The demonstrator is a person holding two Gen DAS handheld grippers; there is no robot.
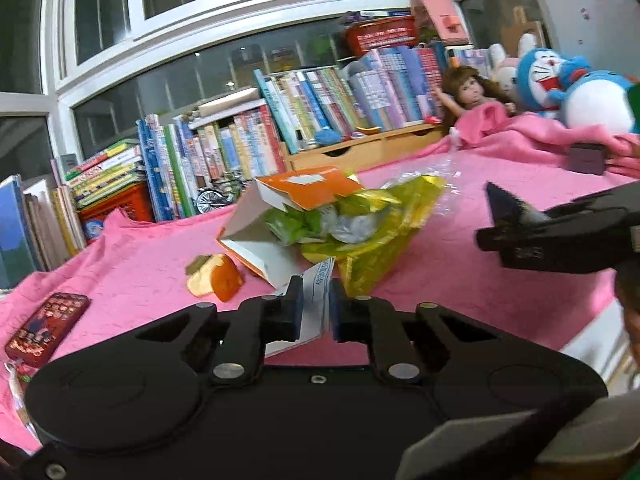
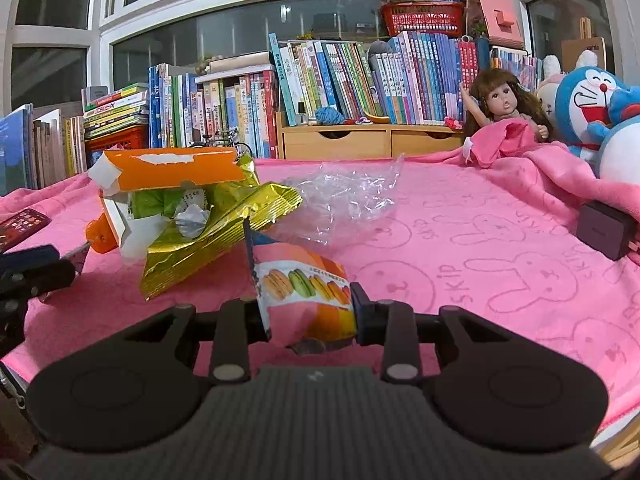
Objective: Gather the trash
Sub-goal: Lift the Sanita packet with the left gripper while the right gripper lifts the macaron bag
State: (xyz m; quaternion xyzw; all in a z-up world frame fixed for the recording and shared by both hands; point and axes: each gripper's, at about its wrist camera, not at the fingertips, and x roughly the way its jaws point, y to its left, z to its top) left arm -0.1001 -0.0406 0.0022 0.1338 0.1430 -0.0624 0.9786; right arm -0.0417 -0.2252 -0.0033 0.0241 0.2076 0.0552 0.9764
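I see left gripper clamped on paper slip; right gripper pinching macaron packet. Trash pile on pink blanket.

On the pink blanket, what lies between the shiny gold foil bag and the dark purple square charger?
In the right wrist view, a crumpled clear plastic wrap lies beside the gold foil bag; from there to the charger the pink blanket is bare.
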